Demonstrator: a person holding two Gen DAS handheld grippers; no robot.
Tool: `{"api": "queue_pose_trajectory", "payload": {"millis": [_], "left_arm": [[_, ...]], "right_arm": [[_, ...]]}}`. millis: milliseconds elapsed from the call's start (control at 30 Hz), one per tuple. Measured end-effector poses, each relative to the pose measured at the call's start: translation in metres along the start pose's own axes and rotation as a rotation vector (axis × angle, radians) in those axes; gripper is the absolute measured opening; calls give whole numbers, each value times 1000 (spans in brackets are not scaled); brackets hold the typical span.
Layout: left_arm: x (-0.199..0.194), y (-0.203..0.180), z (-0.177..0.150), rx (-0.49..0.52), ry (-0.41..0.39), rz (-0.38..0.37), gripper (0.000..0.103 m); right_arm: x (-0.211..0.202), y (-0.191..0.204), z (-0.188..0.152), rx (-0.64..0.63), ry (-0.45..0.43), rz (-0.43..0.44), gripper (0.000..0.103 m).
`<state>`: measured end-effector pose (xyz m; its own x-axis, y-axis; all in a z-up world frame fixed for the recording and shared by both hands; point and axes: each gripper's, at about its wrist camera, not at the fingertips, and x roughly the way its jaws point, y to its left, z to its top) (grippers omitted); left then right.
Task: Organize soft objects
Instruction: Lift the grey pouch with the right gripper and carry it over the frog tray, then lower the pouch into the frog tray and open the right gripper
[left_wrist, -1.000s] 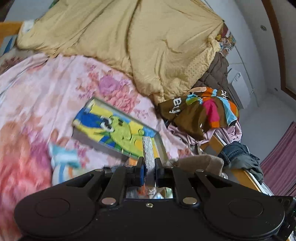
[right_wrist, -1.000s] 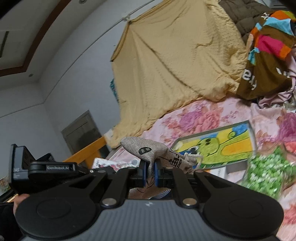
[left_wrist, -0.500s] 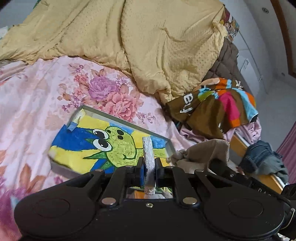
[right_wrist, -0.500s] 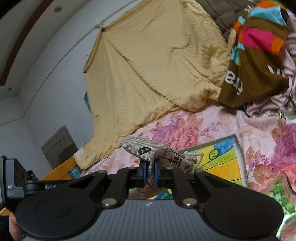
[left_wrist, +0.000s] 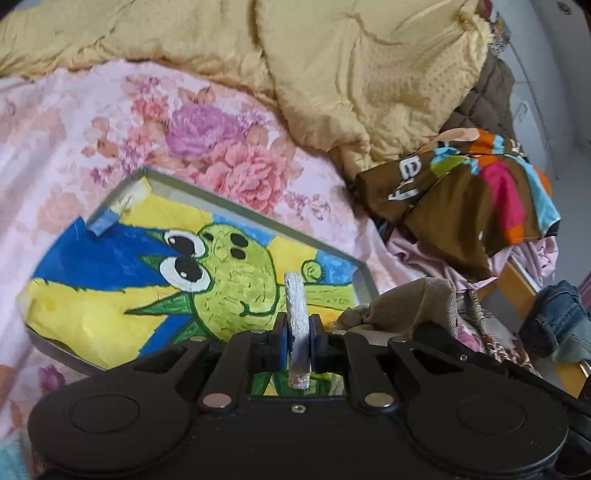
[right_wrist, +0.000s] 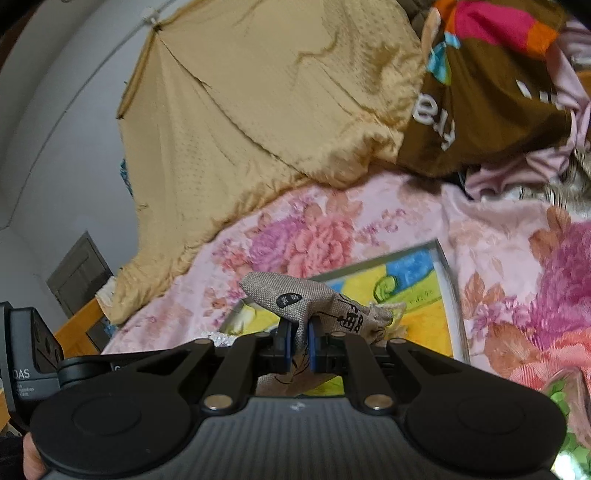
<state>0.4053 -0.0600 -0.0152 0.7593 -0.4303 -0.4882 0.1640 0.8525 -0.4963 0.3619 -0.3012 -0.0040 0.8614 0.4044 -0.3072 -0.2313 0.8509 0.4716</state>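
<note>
The left gripper (left_wrist: 298, 334) is clamped on a thin white glittery strip (left_wrist: 296, 306), which stands upright between the blue pads (left_wrist: 282, 338) and pokes out past the fingertips toward twelve o'clock. The right gripper (right_wrist: 300, 341) is pinched tight on a small grey-beige burlap drawstring pouch with black printed marks (right_wrist: 295, 301). The pouch bulges out above the fingertips, its closed end toward ten o'clock and its gathered, corded mouth toward three o'clock.

In the left wrist view, the same pouch (left_wrist: 402, 308) shows at three o'clock of the strip, just beside it, with the right gripper's black body under it.

Both held things hang over a shallow grey rectangular tray lined with a hand-painted sheet of a green cartoon creature on blue and yellow (left_wrist: 147, 273); whether either touches the sheet I cannot tell. The tray lies on a pink floral bedspread (left_wrist: 92, 122).

At twelve o'clock of the tray a rumpled mustard-yellow dotted blanket (left_wrist: 351, 66) is heaped on the bed. At two o'clock lies a brown garment with orange, pink and turquoise patches and white lettering (left_wrist: 472, 199), with a dark brown quilted cover (left_wrist: 491, 96) behind it. At four o'clock of the tray, folded blue denim (left_wrist: 554, 317) sits by the wooden bed rail (left_wrist: 517, 280).

In the right wrist view, a crinkled clear bag of green bits (right_wrist: 565, 402) peeks in at four o'clock.
</note>
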Motion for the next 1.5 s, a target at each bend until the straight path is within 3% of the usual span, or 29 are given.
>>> {"api": "queue_pose_trajectory", "payload": {"millis": [467,600,733,1000,1233,1500], "left_arm": [[18,19,-9,-105,56,94,12],[17,25,-11,-127,64,108,20],[12,31,-11,-140,64,115,31],[-6,34,-8,-116,30,137,62],[-33,29,-7,-64,-11,147,78],[-80,13,-11,9,-103,159,91]], "right_arm": [[29,10,-18,-59,145,-59,14],[34,17,-21,-77,157,-46,27],[35,23,-21,-105,157,-56,29],[36,23,-24,-114,174,-57,47],[26,26,-24,-117,154,-62,70],[-12,40,-17,-179,84,-88,87]]}}
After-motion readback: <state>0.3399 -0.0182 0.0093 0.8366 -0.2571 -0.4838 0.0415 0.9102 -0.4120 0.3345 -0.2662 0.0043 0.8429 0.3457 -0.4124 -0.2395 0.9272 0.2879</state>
